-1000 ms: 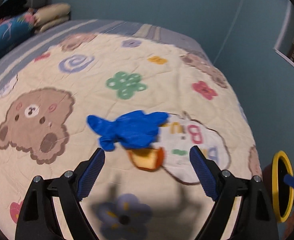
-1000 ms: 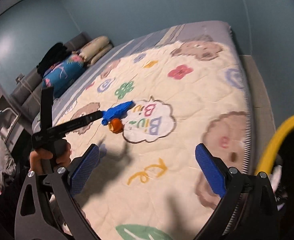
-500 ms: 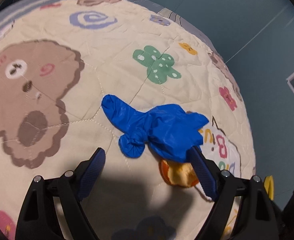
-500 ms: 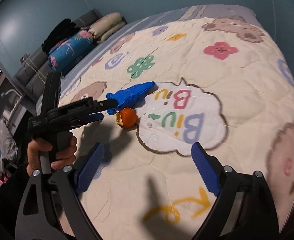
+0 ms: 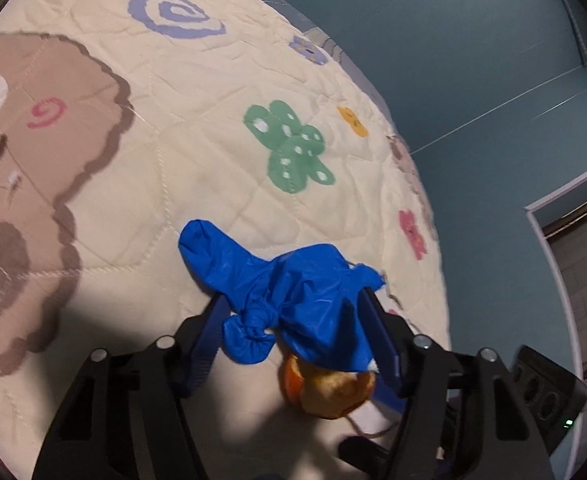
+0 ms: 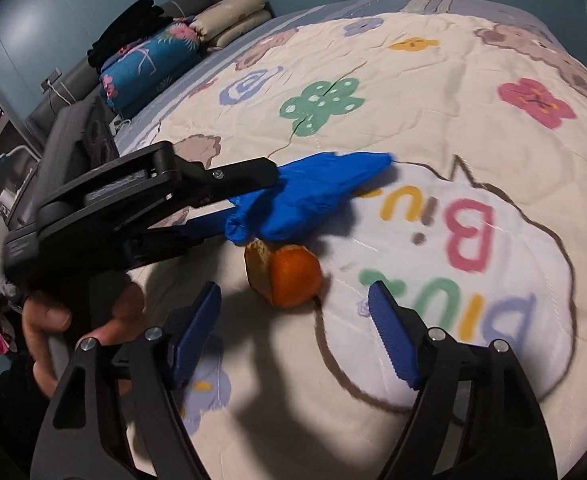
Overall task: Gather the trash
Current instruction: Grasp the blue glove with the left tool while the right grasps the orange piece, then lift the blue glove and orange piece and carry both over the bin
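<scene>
A crumpled blue glove (image 5: 293, 296) lies on the patterned bed quilt (image 5: 173, 140); it also shows in the right wrist view (image 6: 313, 196). An orange peel (image 5: 329, 392) lies just under it, also seen in the right wrist view (image 6: 289, 276). My left gripper (image 5: 293, 320) has its jaws around the glove, closing on it; the fingers look to touch its sides. It appears from the side in the right wrist view (image 6: 253, 196). My right gripper (image 6: 293, 328) is open and empty, hovering just short of the peel.
Folded bedding and pillows (image 6: 165, 52) are stacked at the head of the bed. A blue wall (image 5: 493, 80) and a white door frame (image 5: 553, 280) stand beyond the bed's edge. The quilt (image 6: 473, 120) stretches wide around the trash.
My left gripper has moved forward over the glove and its jaws have narrowed around it. My right gripper has come closer to the orange peel.
</scene>
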